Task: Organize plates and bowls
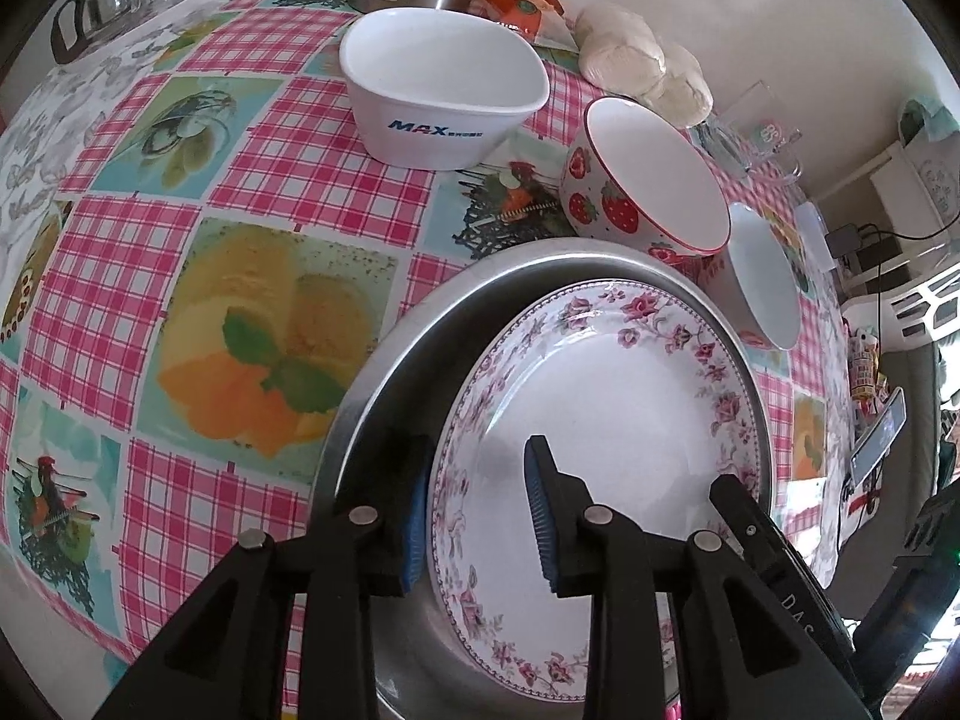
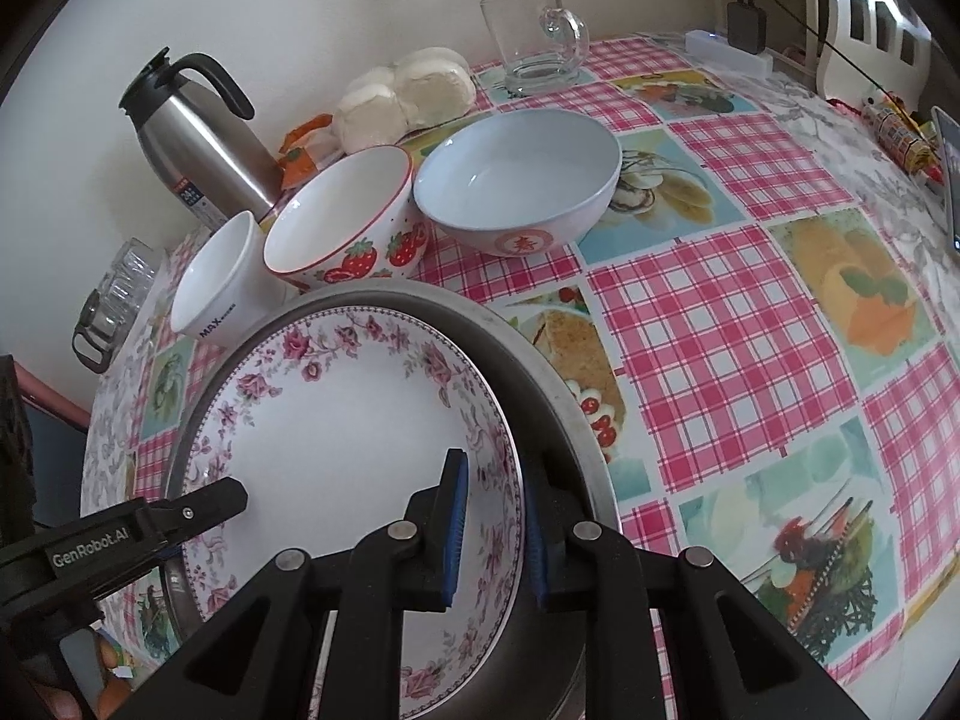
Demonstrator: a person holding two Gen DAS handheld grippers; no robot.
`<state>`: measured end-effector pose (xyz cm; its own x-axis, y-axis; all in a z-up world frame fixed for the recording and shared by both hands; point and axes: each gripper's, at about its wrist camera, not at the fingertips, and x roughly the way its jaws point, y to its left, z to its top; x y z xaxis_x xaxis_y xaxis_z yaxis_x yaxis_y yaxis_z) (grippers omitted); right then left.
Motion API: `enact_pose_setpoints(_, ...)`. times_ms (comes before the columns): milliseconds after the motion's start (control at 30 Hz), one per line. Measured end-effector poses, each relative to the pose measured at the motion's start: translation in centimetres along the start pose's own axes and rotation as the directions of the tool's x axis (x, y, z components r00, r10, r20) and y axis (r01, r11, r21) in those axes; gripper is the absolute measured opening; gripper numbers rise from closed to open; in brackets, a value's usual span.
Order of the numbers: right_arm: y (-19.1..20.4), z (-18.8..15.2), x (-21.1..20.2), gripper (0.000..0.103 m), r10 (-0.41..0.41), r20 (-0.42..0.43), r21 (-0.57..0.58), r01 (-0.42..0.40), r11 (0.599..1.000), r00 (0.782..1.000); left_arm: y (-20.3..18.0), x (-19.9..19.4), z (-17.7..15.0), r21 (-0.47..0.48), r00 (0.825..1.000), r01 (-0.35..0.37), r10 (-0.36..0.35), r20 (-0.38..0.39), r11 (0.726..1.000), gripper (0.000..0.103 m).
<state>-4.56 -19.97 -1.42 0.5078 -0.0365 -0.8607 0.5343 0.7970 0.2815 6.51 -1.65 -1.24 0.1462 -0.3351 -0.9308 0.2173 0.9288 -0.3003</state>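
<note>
A floral-rimmed white plate (image 1: pixel 600 420) (image 2: pixel 336 420) lies in a round steel pan (image 1: pixel 384 372) (image 2: pixel 540 372) on the checked tablecloth. My left gripper (image 1: pixel 477 522) straddles the plate's left rim; its outer pad sits by the rim, the inner pad stands clear, so it is open. My right gripper (image 2: pixel 495 540) is shut on the opposite rim. Behind the pan stand a white MAX bowl (image 1: pixel 438 96) (image 2: pixel 219 288), a strawberry bowl (image 1: pixel 648 180) (image 2: pixel 348 222) and a pale blue bowl (image 1: pixel 762 276) (image 2: pixel 522 180), all upright and apart.
A steel thermos (image 2: pixel 192 132), a bag of buns (image 2: pixel 408 90) and a glass mug (image 2: pixel 534 42) line the wall. A glass jug (image 1: pixel 102 0) sits at the far left corner. A phone (image 1: pixel 876 444) lies near the right table edge.
</note>
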Motion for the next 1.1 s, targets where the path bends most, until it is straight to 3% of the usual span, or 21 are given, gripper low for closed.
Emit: enact_pose_setpoints(1100, 0.20, 0.18, -0.24, 0.021, -0.015, -0.012, -0.011, 0.015, 1.000, 1.000, 0.47, -0.39, -0.22, -0.016, 1.000, -0.002, 0.002, -0.020, 1.000, 0.037)
